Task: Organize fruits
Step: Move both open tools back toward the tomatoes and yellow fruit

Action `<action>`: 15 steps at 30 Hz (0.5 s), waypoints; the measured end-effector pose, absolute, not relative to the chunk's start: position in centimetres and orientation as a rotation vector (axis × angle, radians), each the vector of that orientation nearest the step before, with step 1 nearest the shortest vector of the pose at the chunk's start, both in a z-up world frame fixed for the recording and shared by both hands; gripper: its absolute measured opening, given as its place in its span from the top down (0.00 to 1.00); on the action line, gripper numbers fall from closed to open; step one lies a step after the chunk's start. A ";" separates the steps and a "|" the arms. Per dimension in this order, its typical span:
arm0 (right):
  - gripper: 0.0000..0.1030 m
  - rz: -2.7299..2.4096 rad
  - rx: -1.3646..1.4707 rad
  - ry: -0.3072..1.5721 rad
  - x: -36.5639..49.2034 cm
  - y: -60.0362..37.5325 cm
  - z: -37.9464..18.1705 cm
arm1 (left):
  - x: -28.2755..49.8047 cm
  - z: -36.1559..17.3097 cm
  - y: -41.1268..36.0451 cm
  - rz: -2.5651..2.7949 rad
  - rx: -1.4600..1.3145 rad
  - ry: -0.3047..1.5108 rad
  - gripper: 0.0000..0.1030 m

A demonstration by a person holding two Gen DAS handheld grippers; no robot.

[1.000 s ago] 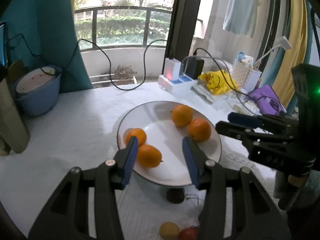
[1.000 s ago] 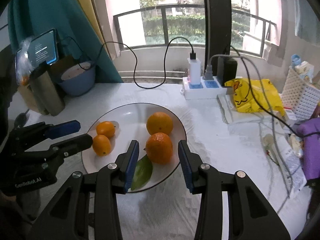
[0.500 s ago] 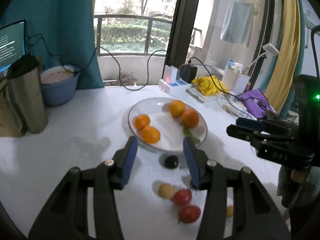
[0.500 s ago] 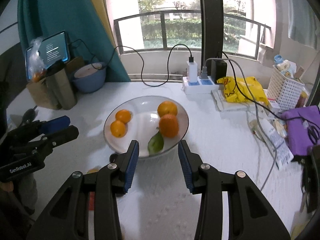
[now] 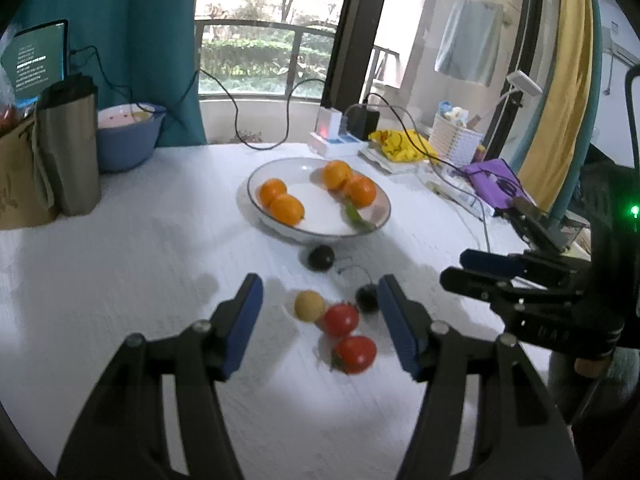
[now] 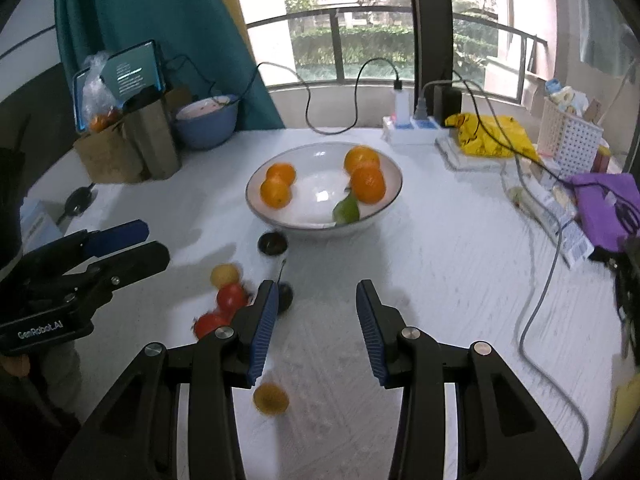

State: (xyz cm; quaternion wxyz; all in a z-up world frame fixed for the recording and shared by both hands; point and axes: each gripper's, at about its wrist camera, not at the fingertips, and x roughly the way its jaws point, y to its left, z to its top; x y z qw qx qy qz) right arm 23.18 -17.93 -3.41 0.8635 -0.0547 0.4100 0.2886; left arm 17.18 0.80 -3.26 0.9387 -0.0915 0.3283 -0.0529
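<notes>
A white bowl (image 5: pixel 256 184) (image 6: pixel 394 170) in mid-table holds several oranges (image 5: pixel 286 209) (image 6: pixel 368 184) and a green leaf (image 6: pixel 346 209). In front of it on the white cloth lie loose small fruits: two red tomatoes (image 5: pixel 340 319) (image 6: pixel 231 297), a small yellow fruit (image 5: pixel 309 305) (image 6: pixel 225 274), a dark fruit (image 5: pixel 321 257) (image 6: pixel 273 242), a dark cherry (image 5: pixel 366 298) and a small orange fruit (image 6: pixel 271 398). My left gripper (image 5: pixel 320 320) is open and empty above the tomatoes. My right gripper (image 6: pixel 316 320) is open and empty, right of the fruits.
At the back left stand a blue bowl (image 5: pixel 124 142), a steel cup (image 5: pixel 68 148), a paper bag (image 6: pixel 108 156) and a tablet (image 6: pixel 120 76). At the back right are a power strip (image 6: pixel 412 128), cables, a yellow bag (image 6: pixel 488 136), a white basket (image 6: pixel 568 136) and a purple pouch (image 6: pixel 608 204).
Both grippers have pulled back and up from the bowl, staying open. The loose fruits in front of the bowl have come into view.
</notes>
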 end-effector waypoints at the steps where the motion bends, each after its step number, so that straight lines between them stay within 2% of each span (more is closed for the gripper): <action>1: 0.58 0.609 -0.118 0.864 22.9 -17.9 -3.5 | 17.0 -3.5 0.7 -0.109 -0.190 0.675 0.40; 15: 0.58 0.659 -0.121 0.940 19.7 -17.4 -6.3 | 15.3 -5.9 -0.6 -0.125 -0.203 0.727 0.39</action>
